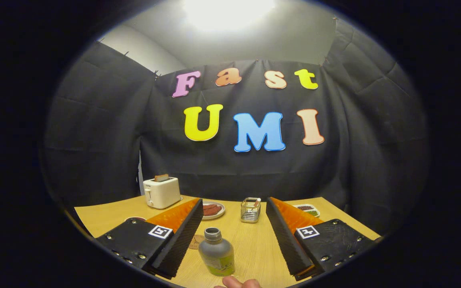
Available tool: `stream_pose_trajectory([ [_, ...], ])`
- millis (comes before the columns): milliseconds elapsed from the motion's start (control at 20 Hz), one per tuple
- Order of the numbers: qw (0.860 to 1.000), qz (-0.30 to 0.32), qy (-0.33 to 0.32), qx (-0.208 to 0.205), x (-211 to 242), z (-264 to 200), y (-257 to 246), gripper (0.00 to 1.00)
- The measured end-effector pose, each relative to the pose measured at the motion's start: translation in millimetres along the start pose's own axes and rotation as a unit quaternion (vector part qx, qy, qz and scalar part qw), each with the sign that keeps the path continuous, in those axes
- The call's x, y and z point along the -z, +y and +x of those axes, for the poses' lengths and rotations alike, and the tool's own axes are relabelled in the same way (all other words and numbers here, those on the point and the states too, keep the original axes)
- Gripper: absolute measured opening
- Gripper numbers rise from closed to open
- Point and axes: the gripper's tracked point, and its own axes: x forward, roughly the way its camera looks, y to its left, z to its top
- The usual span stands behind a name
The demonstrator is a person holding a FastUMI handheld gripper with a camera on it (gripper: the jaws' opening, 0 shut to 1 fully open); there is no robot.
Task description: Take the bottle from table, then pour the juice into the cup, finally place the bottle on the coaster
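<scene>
A small uncapped bottle [216,252] with dark liquid and a green label stands upright on the wooden table [254,240]. It sits between the two fingers of my gripper [234,202], near their bases and a little closer to the left finger. The gripper is open and neither finger touches the bottle. A round brown coaster [195,242] lies just left of the bottle, partly hidden by the left finger. A dark, red-rimmed round thing [135,219] peeks out beyond the left finger; I cannot tell if it is the cup.
A white toaster [161,193] stands at the back left. Beyond the fingertips are a plate of sausages [213,210] and a small glass-and-wire holder [250,210]. A divided dish [308,209] lies back right. A person's fingertips [240,283] show by the bottle's base.
</scene>
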Motion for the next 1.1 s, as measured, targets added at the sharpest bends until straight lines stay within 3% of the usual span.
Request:
stream_pose_trajectory([
  [350, 0.999, 0.012, 0.034, 0.014, 67.4, 21.9, 20.6, 0.97],
  [750, 0.997, 0.024, 0.066, 0.034, 115.5, 59.7, 21.8, 0.97],
  [1000, 0.997, -0.002, 0.063, 0.044, 126.0, 74.1, 26.3, 0.98],
  [1100, 0.997, -0.016, 0.06, 0.046, 125.3, 77.2, 26.1, 0.89],
])
